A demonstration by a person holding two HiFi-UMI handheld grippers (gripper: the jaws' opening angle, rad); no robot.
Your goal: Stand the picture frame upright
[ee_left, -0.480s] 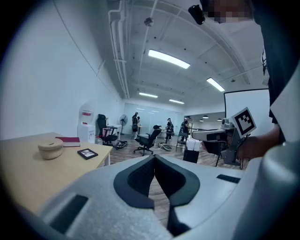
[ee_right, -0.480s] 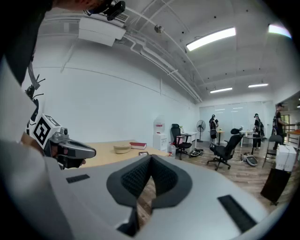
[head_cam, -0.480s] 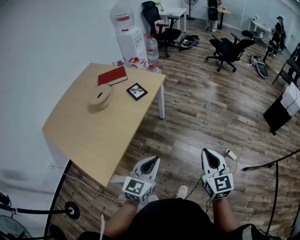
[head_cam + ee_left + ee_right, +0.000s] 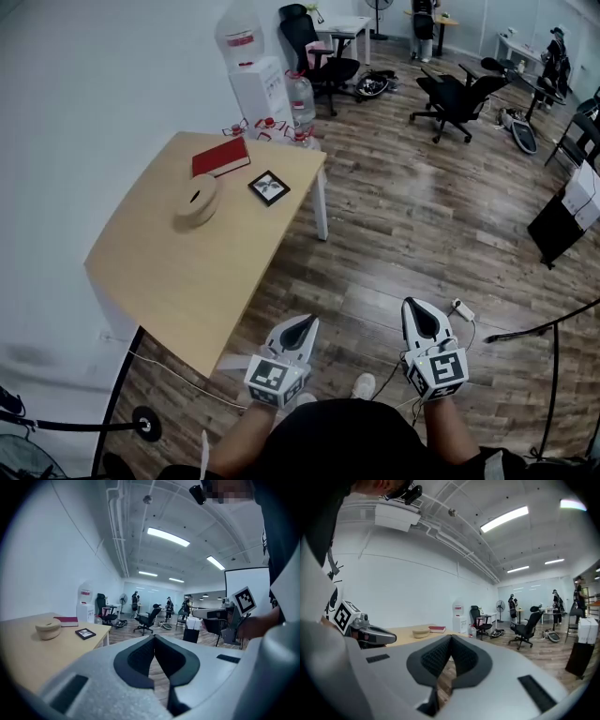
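Note:
A small black picture frame (image 4: 269,187) lies flat on the light wooden table (image 4: 178,272), near its far right edge; in the left gripper view the frame (image 4: 85,633) shows lying face up. My left gripper (image 4: 302,328) hangs low over the floor, short of the table's near corner, jaws shut and empty (image 4: 154,638). The right gripper (image 4: 420,317) is level with it, further right over the floor, also shut on nothing (image 4: 451,639). Both are far from the frame.
A red book (image 4: 220,157) and a round beige holder (image 4: 198,201) sit on the table beside the frame. A water dispenser (image 4: 258,80) and bottles stand behind the table. Office chairs (image 4: 459,98) are at the back right. A black stand base (image 4: 145,424) and cable lie at the lower left.
The view has shifted slightly; the table and its things sit a little lower-left in the picture. Both grippers stay shut in the same place.

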